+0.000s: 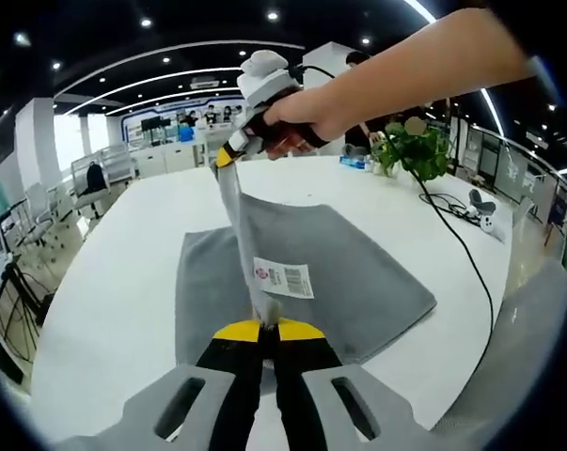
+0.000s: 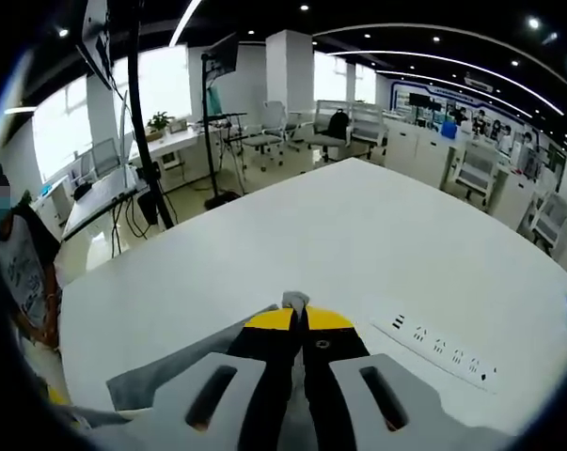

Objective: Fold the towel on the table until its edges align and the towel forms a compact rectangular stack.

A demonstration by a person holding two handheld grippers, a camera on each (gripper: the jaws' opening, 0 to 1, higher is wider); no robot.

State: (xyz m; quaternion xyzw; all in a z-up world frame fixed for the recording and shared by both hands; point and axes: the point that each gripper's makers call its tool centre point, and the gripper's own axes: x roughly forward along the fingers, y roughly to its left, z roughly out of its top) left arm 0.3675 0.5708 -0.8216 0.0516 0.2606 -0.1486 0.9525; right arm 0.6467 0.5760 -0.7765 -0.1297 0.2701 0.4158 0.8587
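L claw [image 1: 269, 326]: jaws closed tight, pinching a raised fold of grey towel [image 1: 358, 272] at its near edge; white barcode label [image 1: 284, 278] hangs just past the tips. R claw [image 1: 228, 155], seen in left gripper view, held by a person's hand [image 1: 311, 115]: clamped on the far end of the same lifted edge, so a taut strip of cloth runs between the two claws above the desk. R claw [image 2: 299, 322] in right gripper view: jaws closed, bit of grey cloth sticking up at tips. Rest of towel lies flat, approx. centre of white desk [image 1: 114, 282]. Potted plant [image 1: 413, 148] + black cable [image 1: 462, 254] twd. desk's far right edge. White power strip [image 2: 443, 352] on desk in right gripper view, near its claw.
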